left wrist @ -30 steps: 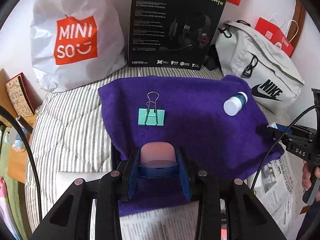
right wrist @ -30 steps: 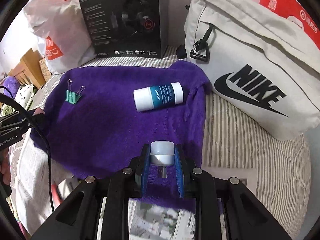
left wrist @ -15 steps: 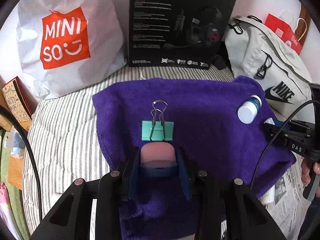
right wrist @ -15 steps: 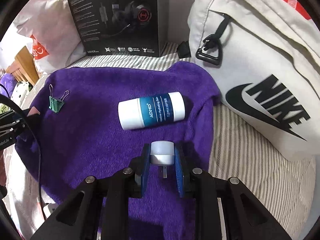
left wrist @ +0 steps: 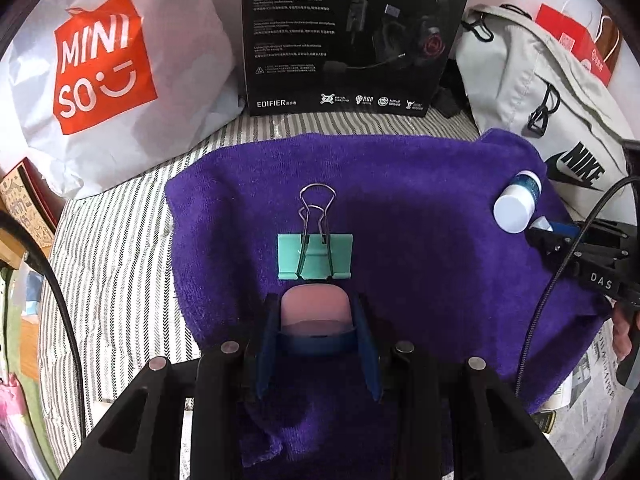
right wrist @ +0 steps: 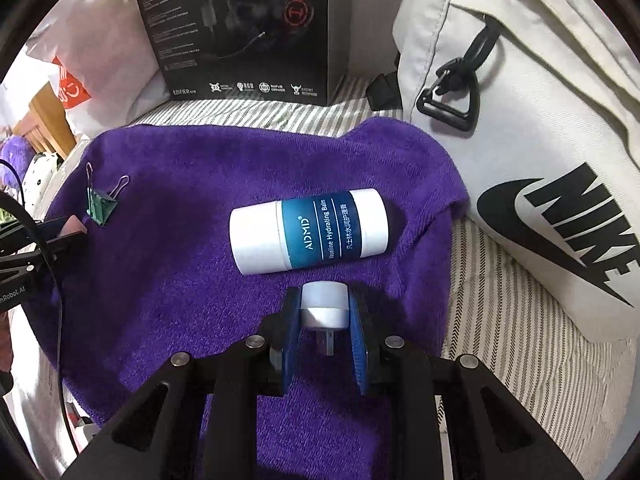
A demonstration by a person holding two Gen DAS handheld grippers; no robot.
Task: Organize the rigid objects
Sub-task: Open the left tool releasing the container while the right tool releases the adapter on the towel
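Both grippers loaded over the purple towel (left wrist: 420,220)

Left gripper (left wrist: 316,320) pinches a pink block (left wrist: 314,306) just short of the binder clip (left wrist: 315,256); only the right view shows the right gripper (right wrist: 325,312) clamping a small plug-in light (right wrist: 324,304) beside the balm tube (right wrist: 308,236).

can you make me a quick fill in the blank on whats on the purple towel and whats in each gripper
1. The green binder clip lies on a ____ towel.
2. The left gripper is shut on a ____ object.
3. The balm tube near the right gripper lies on its ____.
4. The beige bag bears the word ____.

Missing words: purple; pink; side; NIKE
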